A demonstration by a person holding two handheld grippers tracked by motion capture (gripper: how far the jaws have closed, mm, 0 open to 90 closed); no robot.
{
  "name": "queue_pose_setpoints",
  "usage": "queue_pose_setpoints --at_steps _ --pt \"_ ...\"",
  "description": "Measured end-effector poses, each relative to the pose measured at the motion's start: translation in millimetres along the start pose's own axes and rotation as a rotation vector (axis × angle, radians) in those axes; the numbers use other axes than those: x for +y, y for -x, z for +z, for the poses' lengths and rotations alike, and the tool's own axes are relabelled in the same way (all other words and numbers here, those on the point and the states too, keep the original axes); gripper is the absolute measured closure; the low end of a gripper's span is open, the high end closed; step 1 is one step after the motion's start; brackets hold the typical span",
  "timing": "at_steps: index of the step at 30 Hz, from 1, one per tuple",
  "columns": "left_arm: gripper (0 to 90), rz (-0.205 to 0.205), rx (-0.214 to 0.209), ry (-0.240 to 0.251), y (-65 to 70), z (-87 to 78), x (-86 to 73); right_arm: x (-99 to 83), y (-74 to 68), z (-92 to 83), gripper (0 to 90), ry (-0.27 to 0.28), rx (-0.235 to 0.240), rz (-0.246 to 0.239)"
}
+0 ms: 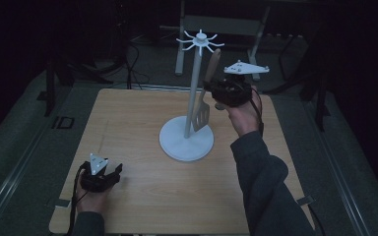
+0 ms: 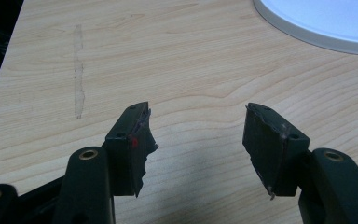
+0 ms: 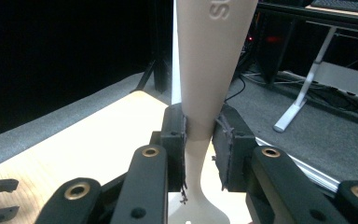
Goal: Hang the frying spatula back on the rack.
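Observation:
A white utensil stand (image 1: 186, 140) rises from a round base mid-table, its pole (image 1: 193, 93) ending in a ring of hooks (image 1: 200, 42). My right gripper (image 1: 210, 91) is raised just right of the pole, shut on a pale slotted spatula (image 1: 202, 114) that hangs blade down above the base with its handle pointing up. In the right gripper view the pads squeeze the spatula handle (image 3: 209, 56) at its narrow neck, where the right gripper (image 3: 199, 140) sits. My left gripper (image 1: 114, 173) rests near the table's front left, open (image 2: 198, 140) over bare wood.
The wooden table (image 1: 138, 113) is small, and dark floor surrounds it. The stand's base rim (image 2: 326, 28) lies ahead and to the right of the left gripper. A desk frame (image 1: 216, 24) stands on the floor behind the table.

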State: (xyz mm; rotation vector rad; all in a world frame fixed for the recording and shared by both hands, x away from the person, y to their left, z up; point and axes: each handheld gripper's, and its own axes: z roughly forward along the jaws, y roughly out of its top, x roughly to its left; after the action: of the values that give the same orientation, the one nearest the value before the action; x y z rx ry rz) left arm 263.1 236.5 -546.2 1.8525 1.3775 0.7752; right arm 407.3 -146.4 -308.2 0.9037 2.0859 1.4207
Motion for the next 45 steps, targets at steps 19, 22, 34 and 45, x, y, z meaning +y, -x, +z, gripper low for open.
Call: queue_pose_setpoints --at_steps 19,22,34,45 --pt "41.8 -0.002 -0.001 0.001 -0.4 -0.2 0.0 4.5 0.4 8.4 74.9 -0.028 0.002 0.003" --pt "41.8 -0.002 -0.002 0.001 -0.5 -0.4 0.1 5.0 -0.2 10.8 74.9 -0.040 0.000 0.004" --pt "41.7 -0.002 -0.003 -0.001 -0.4 -0.1 0.0 0.0 0.1 7.8 70.5 -0.015 -0.001 0.006" --pt "41.7 0.000 -0.001 -0.001 -0.2 0.0 0.0 -3.5 -1.5 3.6 55.8 -0.002 -0.023 0.003"
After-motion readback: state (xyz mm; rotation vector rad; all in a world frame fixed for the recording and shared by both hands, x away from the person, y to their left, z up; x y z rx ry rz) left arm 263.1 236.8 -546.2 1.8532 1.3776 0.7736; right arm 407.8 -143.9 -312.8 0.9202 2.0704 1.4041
